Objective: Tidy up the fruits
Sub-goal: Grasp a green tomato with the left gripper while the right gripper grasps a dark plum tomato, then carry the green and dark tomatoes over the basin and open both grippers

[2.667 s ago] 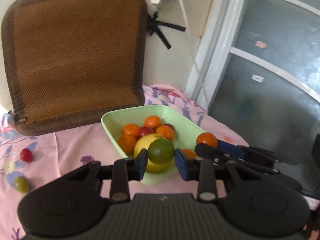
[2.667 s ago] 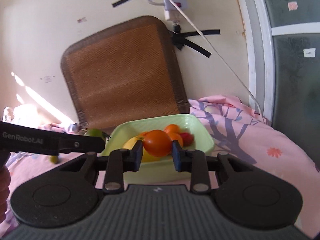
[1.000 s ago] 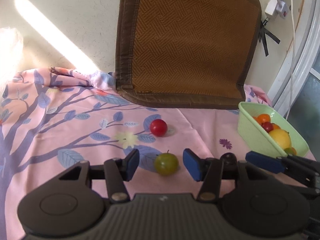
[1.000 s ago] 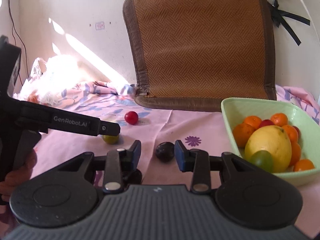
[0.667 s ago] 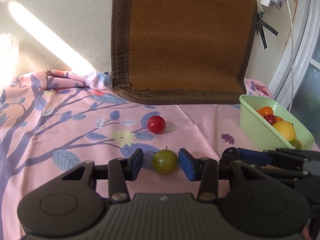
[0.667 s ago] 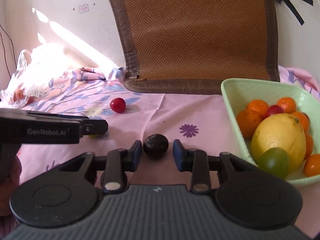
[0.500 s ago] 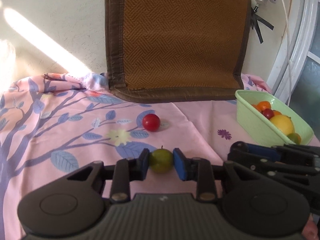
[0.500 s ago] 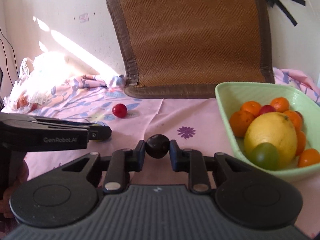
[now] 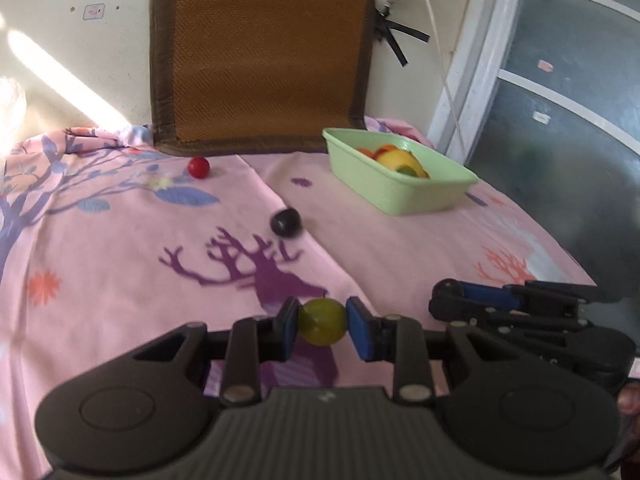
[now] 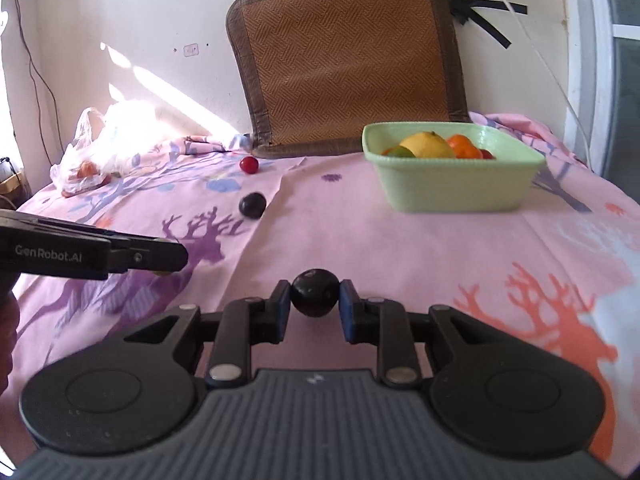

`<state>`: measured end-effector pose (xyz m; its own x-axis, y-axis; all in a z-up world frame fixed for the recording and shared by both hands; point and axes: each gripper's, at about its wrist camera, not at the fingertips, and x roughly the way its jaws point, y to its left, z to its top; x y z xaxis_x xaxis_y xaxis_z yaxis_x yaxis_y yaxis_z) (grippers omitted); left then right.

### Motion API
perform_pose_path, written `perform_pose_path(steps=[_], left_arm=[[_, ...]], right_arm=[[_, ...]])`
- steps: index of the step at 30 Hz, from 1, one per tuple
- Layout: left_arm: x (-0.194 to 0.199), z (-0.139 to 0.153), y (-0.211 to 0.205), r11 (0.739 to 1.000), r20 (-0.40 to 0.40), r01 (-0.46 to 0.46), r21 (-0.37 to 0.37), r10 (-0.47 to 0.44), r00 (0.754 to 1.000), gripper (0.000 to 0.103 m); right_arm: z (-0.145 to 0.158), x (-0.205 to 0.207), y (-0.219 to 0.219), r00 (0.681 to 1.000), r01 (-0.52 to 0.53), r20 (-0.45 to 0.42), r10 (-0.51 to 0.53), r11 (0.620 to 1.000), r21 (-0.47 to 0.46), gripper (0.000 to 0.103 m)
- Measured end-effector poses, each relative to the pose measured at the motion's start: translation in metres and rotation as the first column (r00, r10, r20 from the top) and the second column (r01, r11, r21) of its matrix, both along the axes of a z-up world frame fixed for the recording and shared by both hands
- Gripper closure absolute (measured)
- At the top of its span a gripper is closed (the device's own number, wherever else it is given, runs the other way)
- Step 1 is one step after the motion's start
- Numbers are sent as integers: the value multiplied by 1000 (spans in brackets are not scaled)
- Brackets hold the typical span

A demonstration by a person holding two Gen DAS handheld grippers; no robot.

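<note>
- The left gripper (image 9: 322, 322) is clenched on a green plum (image 9: 322, 321), its blue pads pressing both sides, held above the pink cloth (image 9: 120, 248).
- The right gripper (image 10: 314, 299) grasps a dark plum (image 10: 314, 292) the same way, low over the cloth.
- Further out a second dark plum (image 10: 252, 205) lies loose on the cloth, and beyond it a red fruit (image 10: 249, 165) near the brown mat (image 10: 344, 56).
- The green tub (image 10: 452, 178) sits well apart to the right, already holding a lemon (image 10: 426, 145) and oranges (image 10: 462, 147).
- The step in hand looks like carrying: both fruits are gripped, neither is yet at the tub.
- Next, each gripper likely needs to travel over the rim and let go gently, one at a time so they do not collide.
- Two loose fruits would then remain.
</note>
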<state>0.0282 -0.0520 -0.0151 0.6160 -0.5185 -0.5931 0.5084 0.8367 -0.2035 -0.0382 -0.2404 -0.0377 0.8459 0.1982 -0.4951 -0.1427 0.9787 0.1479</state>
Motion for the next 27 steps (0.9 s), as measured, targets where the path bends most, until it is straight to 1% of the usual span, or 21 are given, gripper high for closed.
perform_pose_path(steps=[4, 7, 9, 10, 12, 14, 16, 21, 22, 23, 24, 25, 26, 27], left_arm=[[-21, -10, -8, 999, 3, 0, 44, 0, 1000, 75], [-30, -11, -11, 997, 48, -15, 81, 11, 999, 74], [-33, -10, -12, 995, 56, -22, 93, 17, 998, 70], [-35, -10, -13, 995, 60, -23, 97, 17, 998, 67], [-38, -9, -14, 995, 68, -24, 100, 18, 998, 65], [-40, -8, -15, 994, 74, -26, 103, 18, 997, 61], [-42, -8, -17, 993, 81, -26, 113, 17, 997, 59], [-43, -10, -20, 992, 81, -24, 127, 14, 997, 59], [-42, -11, -20, 991, 76, -22, 128, 13, 997, 65], [-41, -12, -20, 991, 76, -26, 132, 16, 997, 68], [-41, -13, -21, 990, 85, -30, 137, 19, 996, 75], [-40, -13, -21, 990, 84, -29, 136, 17, 996, 76], [-39, -12, -21, 992, 78, -23, 127, 13, 997, 76], [-37, -11, -21, 994, 68, -13, 113, 5, 998, 76]], right_arm=[[-5, -16, 1, 1000, 4, 11, -3, 1000, -27, 74], [-9, -21, 0, 1000, 10, 19, -10, 1000, -16, 73], [-10, -23, 1, 1000, 16, 24, -15, 1000, -16, 72], [-10, -24, 2, 1000, 15, 27, -15, 1000, -19, 72], [-10, -26, 3, 999, 10, 35, -10, 1000, -23, 68], [-11, -29, 4, 999, 9, 43, -7, 1000, -30, 61], [-12, -30, 5, 999, 6, 49, -4, 999, -42, 61], [-12, -30, 5, 998, 5, 56, -3, 999, -49, 61], [-12, -30, 5, 998, 7, 56, -4, 999, -50, 61], [-13, -30, 5, 999, 7, 54, -4, 999, -50, 61], [-13, -29, 4, 999, 5, 51, -2, 999, -51, 63], [-13, -29, 5, 999, 9, 52, -6, 998, -59, 71], [-13, -29, 6, 999, 5, 55, -1, 998, -67, 74], [-13, -28, 5, 999, 0, 54, 3, 998, -67, 74]])
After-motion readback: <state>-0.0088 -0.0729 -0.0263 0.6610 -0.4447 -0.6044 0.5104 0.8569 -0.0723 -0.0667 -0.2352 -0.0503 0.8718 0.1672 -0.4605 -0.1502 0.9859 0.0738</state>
